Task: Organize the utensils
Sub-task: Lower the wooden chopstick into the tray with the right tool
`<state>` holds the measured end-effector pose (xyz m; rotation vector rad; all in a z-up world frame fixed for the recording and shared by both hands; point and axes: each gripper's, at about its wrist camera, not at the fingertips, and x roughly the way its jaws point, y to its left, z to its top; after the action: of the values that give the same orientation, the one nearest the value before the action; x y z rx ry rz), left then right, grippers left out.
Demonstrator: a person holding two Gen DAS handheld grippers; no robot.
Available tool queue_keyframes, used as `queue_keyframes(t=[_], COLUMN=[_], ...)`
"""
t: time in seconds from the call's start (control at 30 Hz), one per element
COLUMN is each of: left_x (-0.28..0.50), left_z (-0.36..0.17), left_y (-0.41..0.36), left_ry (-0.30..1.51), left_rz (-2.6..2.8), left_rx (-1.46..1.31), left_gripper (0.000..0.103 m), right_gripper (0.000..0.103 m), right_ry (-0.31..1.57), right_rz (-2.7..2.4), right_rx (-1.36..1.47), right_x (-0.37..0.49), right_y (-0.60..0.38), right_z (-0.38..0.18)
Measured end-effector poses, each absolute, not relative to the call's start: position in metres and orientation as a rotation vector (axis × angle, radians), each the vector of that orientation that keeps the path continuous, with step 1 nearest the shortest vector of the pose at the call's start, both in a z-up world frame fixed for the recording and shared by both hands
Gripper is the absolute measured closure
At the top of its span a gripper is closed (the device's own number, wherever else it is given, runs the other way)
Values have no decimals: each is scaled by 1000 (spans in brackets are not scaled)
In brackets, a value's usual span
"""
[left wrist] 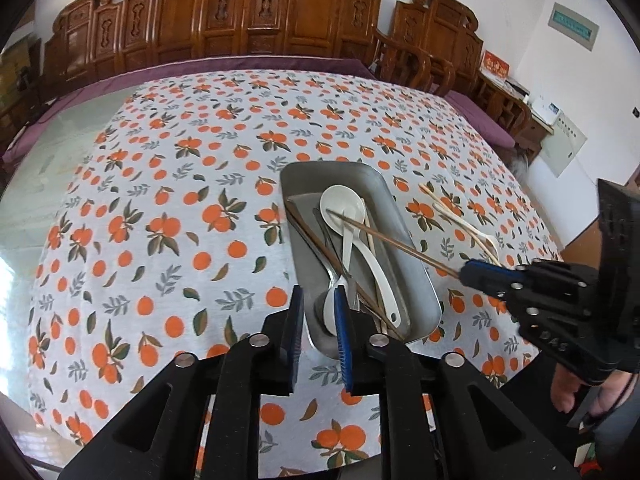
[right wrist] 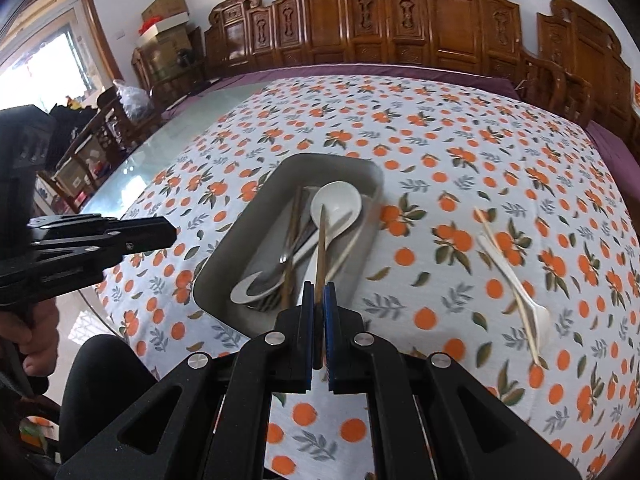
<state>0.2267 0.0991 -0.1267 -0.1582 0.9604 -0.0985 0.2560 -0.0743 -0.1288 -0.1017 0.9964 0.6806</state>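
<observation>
A metal tray (left wrist: 416,268) (right wrist: 224,256) lies on the orange-print tablecloth and holds a white spoon (left wrist: 342,204) (right wrist: 336,204), a second white spoon, metal cutlery and brown chopsticks. My right gripper (right wrist: 319,286) (left wrist: 470,272) is shut on one brown chopstick (right wrist: 320,248) (left wrist: 400,246), whose far end slants over the tray and the white spoon's bowl. My left gripper (left wrist: 319,292) (right wrist: 174,234) stands open above the tray's near end with nothing between its fingers. To the right of the tray, a white spoon (right wrist: 516,284) (left wrist: 476,234) and a pale chopstick (right wrist: 504,276) (left wrist: 440,202) lie crossed on the cloth.
The tablecloth (left wrist: 180,240) covers a glass-topped table whose bare glass (right wrist: 168,148) shows at the left. Carved wooden chairs (left wrist: 260,12) line the far side. A person's hand (right wrist: 36,320) holds the left gripper's handle; boxes and clutter stand at the far left.
</observation>
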Motion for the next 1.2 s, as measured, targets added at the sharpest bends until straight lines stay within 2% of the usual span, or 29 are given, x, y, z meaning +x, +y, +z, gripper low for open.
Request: queue_keyframes(t=[0.53, 1.2], left_x=[219, 215], left_z=[-119, -114], left_y=[111, 113], left_ry=[941, 937], left_rz=[-88, -79], left_rx=[-169, -167], left_gripper=[88, 88], right_gripper=[98, 97], right_ry=[879, 983], right_rz=[660, 662], right_rx=[-134, -80], right_x=[252, 274], right_y=[-61, -40], right_z=[-103, -143])
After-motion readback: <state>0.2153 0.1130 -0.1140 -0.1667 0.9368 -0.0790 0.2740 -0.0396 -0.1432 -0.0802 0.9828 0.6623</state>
